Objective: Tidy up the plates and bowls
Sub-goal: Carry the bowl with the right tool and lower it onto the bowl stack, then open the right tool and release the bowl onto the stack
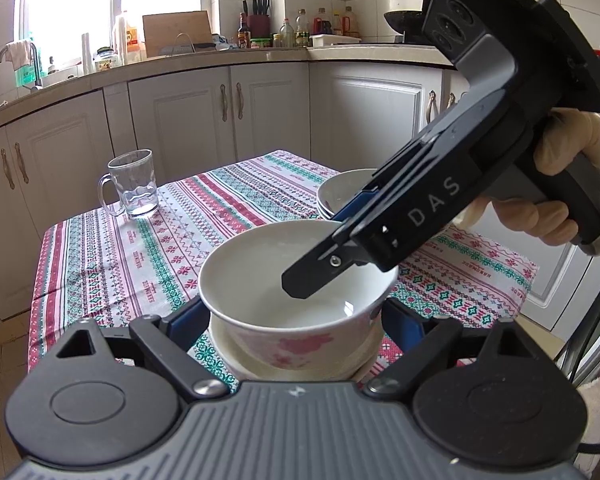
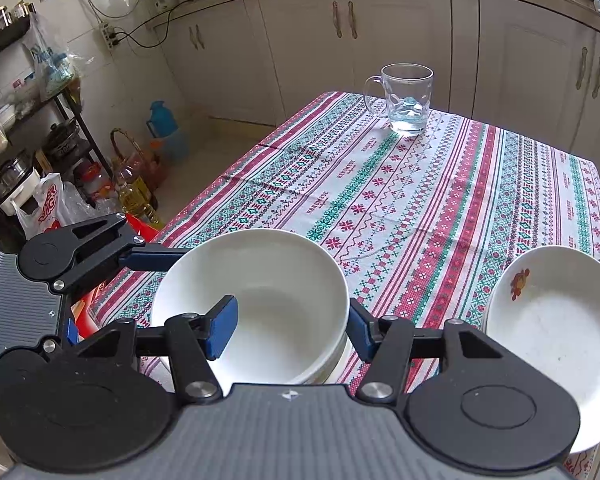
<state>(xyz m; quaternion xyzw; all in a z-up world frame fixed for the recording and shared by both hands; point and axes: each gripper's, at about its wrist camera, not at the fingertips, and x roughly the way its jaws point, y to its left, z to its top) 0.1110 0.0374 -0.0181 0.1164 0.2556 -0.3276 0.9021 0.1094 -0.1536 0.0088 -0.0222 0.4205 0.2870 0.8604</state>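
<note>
The bowl is pinched at its rim by the right gripper over a second bowl; the left gripper is spread wide around both. Plates at three o'clock are stacked already.

Near table edge: bowl nested atop another dish, between left gripper fingers. To the right in right wrist view, stacked plates. Behind, toward far corner, glass mug; beyond table, cabinets under counter.
</note>
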